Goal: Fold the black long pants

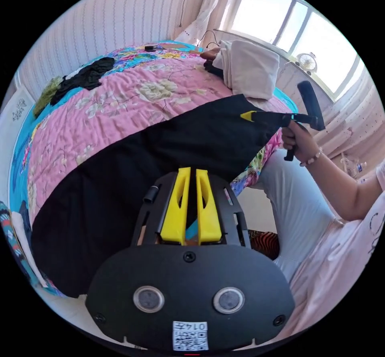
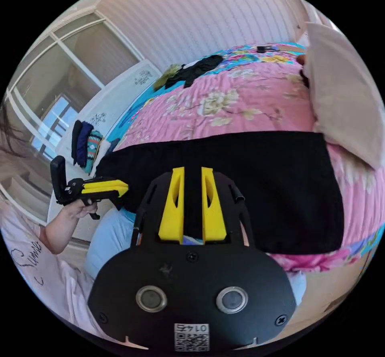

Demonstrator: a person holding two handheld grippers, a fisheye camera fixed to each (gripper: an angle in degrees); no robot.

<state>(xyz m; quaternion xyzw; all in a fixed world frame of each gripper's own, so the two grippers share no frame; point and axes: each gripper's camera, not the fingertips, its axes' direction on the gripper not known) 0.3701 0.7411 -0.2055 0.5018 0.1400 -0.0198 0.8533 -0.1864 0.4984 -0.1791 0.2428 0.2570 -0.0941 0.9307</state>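
black pants [image 1: 132, 172] flat on bed [image 1: 120, 104], jaws seemingly closed

A bed [image 1: 120, 108] covered by a pink floral quilt. Black long pants [image 1: 132, 160] lie flat along its near edge. A folded pale blanket [image 1: 250, 68] sits at one end. Dark crumpled clothes [image 1: 86, 76] lie near the far edge.

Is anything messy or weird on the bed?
Mostly tidy. The black pants lie flat across the pink quilt, near edge hanging off the bed. The one messy bit is a crumpled pile of dark clothes at the quilt's far edge.
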